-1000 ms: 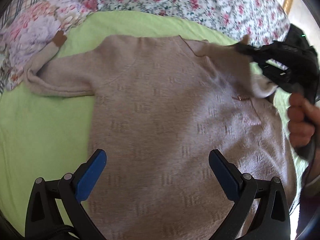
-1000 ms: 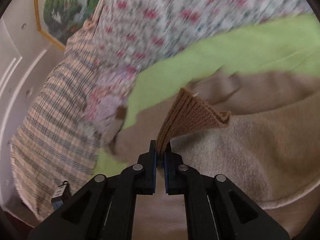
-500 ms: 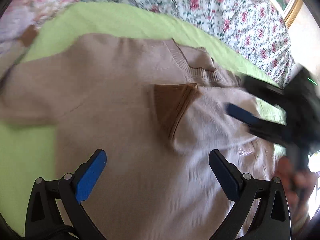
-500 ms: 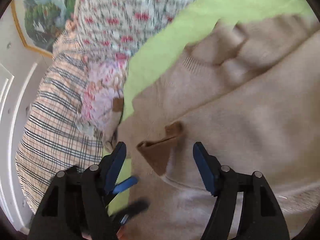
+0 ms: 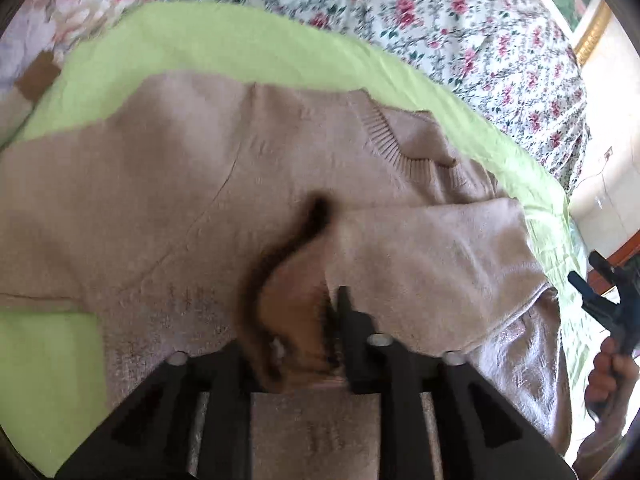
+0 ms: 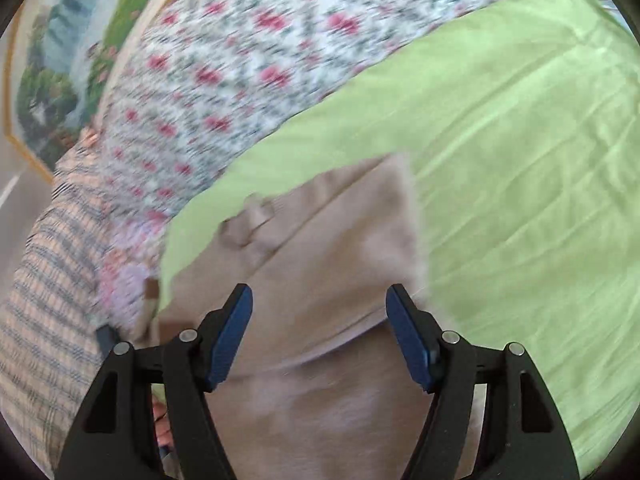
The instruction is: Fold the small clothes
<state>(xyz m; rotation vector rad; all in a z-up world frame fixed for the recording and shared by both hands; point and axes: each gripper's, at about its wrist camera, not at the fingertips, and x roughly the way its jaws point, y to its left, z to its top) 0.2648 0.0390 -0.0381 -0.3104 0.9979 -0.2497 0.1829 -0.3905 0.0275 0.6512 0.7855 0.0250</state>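
The left tool (image 5: 304,320) has just closed on the sweater's (image 5: 160,208) brown cuff (image 5: 292,300). The right tool (image 6: 319,332) gapes, holding nothing, above the sweater.

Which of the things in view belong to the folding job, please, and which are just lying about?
Part of the job:
- beige sweater
- its brown cuff, with the left gripper closed on it
- right gripper, open
- green sheet underneath

Just lying about:
- floral bedding
- plaid cloth
- framed picture

Floral bedding (image 5: 460,32), framed landscape painting (image 6: 60,72)
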